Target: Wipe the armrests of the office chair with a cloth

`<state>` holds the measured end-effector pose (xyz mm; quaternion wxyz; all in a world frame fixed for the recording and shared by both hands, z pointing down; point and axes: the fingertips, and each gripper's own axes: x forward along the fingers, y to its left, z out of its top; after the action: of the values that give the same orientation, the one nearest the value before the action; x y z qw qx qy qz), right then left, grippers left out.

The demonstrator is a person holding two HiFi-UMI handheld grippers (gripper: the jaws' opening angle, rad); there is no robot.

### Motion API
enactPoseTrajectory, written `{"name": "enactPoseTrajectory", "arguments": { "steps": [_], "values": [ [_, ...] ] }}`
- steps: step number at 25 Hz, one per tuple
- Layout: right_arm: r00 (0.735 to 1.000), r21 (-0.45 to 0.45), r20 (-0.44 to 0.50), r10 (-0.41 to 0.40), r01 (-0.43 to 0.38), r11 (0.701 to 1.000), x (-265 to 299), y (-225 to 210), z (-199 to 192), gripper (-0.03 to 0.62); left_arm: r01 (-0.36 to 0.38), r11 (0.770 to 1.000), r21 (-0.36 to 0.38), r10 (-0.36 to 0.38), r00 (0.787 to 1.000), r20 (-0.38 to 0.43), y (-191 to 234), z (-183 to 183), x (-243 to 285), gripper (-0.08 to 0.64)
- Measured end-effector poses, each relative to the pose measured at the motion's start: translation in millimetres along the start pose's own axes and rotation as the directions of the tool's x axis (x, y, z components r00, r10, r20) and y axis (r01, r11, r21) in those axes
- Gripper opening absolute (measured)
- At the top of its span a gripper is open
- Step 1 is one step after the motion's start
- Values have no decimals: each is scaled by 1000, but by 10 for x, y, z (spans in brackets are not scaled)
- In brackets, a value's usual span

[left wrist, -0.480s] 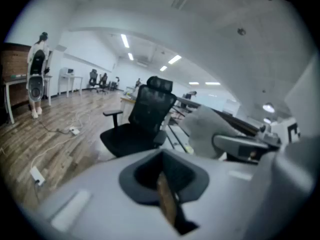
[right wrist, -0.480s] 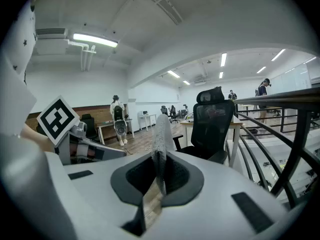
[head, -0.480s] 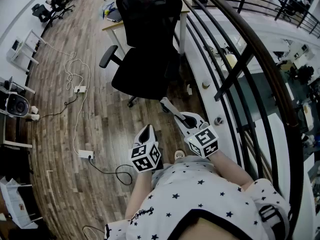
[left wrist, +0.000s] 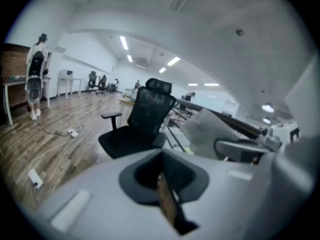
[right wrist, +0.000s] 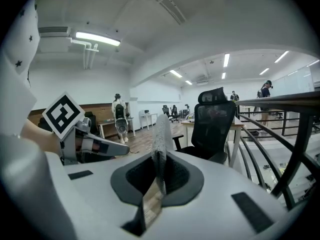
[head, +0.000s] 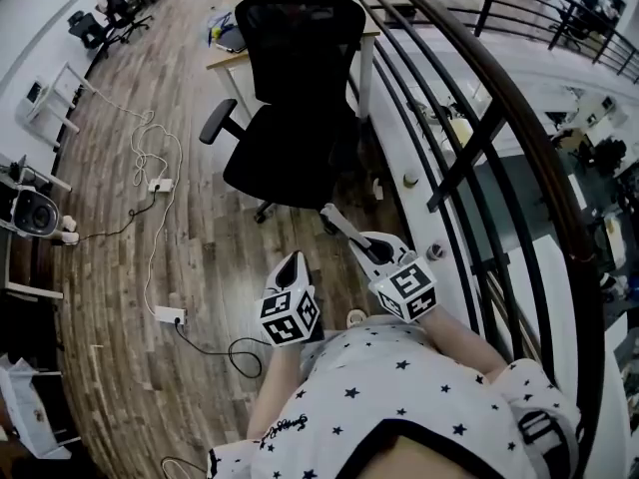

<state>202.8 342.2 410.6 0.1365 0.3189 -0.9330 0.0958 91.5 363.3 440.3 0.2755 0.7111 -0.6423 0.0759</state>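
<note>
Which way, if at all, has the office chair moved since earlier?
No. The office chair sits where it did, judged against the white power strip nearby.

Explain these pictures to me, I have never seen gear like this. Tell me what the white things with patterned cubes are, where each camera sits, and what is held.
There is no robot here: a person holds a two-jaw hand tool, a gripper, in each hand; the patterned cubes are part of them. The head view comes from a camera on the person's head, looking down at the left gripper, the right gripper and a black office chair on a wood floor beside a railing. The other two views come from cameras riding on each gripper, looking along its jaws. The right gripper's jaws are shut on a grey cloth; the left gripper's are shut with nothing between them. Neither touches the chair's armrest.
</note>
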Motion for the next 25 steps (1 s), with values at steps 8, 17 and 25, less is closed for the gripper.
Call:
{"name": "enactPoseTrajectory", "arguments": {
  "steps": [8, 17, 25],
  "values": [
    [1000, 36, 10, -8, 7, 999, -45, -233, -11, 26, 9, 1000, -7, -9, 1000, -8, -157, -10, 162, 8],
    [1000, 75, 15, -15, 13, 997, 36, -331, -57, 26, -9, 1000, -21, 8, 1000, -14, -121, -14, 219, 8],
    [999, 95, 4, -39, 38, 995, 175, -500, -69, 26, 0, 1000, -25, -1, 1000, -25, -36, 73, 441, 8]
  ]
}}
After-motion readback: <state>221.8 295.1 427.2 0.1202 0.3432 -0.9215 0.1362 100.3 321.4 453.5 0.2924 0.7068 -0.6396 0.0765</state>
